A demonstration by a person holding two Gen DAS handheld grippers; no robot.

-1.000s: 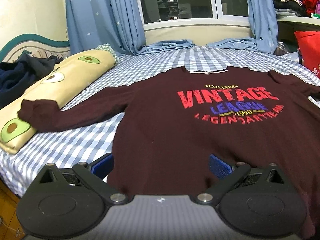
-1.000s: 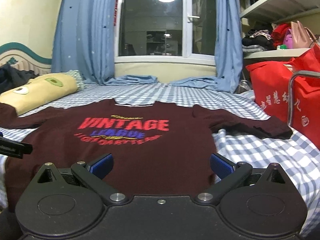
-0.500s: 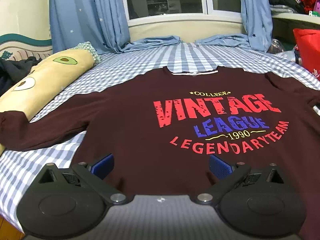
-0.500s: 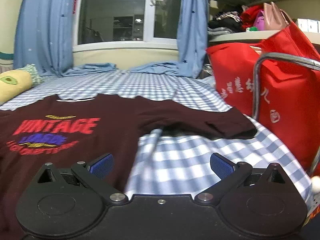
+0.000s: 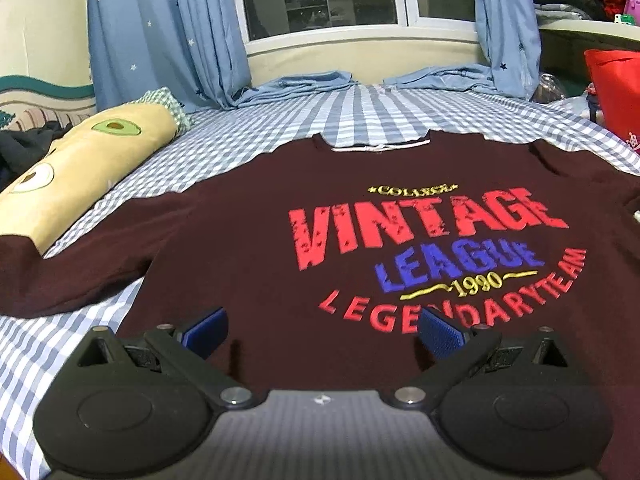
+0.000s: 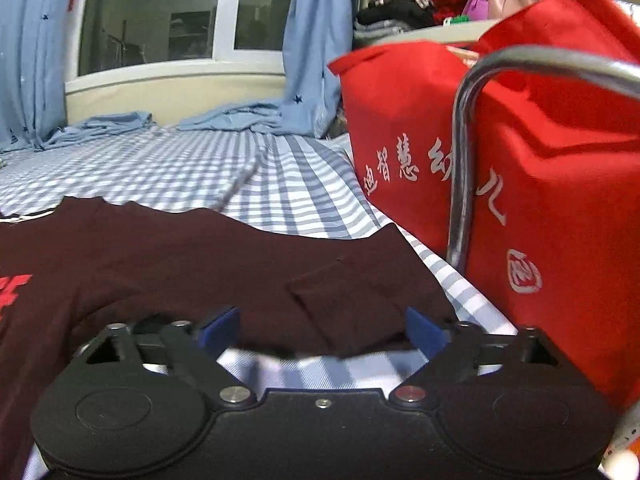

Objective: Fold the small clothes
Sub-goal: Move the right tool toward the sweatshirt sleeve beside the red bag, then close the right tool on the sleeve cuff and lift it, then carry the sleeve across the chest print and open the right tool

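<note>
Now swinging out to the sleeve end: right tool (image 6: 320, 330), over the printed chest a second ago, hangs at the cuff of the right sleeve (image 6: 352, 280) beside the red bag (image 6: 560, 184). Jaws closing, cuff between the blue pads, not yet pinched. Left tool (image 5: 322, 330) spread wide, empty, above the lower front of the maroon sweatshirt (image 5: 248, 232). Lying flat, face up on the checked bed (image 5: 360, 112). Looks like a sleeve fold starting.
</note>
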